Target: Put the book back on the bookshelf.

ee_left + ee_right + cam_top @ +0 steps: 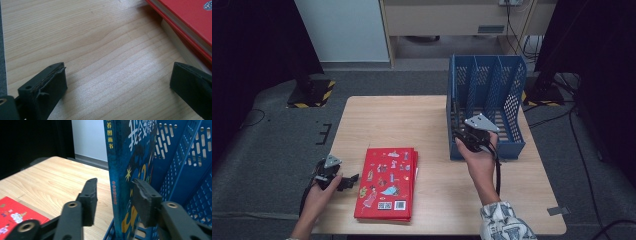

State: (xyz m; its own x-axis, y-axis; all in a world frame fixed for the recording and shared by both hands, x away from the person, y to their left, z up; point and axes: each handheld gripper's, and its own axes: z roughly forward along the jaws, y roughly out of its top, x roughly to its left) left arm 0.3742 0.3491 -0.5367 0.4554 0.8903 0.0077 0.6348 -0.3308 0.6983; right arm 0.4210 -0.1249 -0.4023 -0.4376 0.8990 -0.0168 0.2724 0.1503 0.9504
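A blue book [125, 157] stands upright in the left end of the blue perforated file rack [180, 170], spine facing me. My right gripper [115, 195] is open astride the spine: the left jaw stands clear of it and the right jaw lies close against the cover. From above, the right gripper [462, 132] sits at the front left corner of the rack [487, 100]. Two red books [384, 182] lie stacked flat near the table's front. My left gripper [349, 181] rests just left of them, open, with bare wood between the jaws [118, 80]. The red stack's edge [185, 20] shows at the upper right of the left gripper view.
The wooden table [397, 120] has bare room behind the red books and left of the rack. The rack has three slots split by dividers and stands at the back right. Grey floor, cables and stand bases surround the table.
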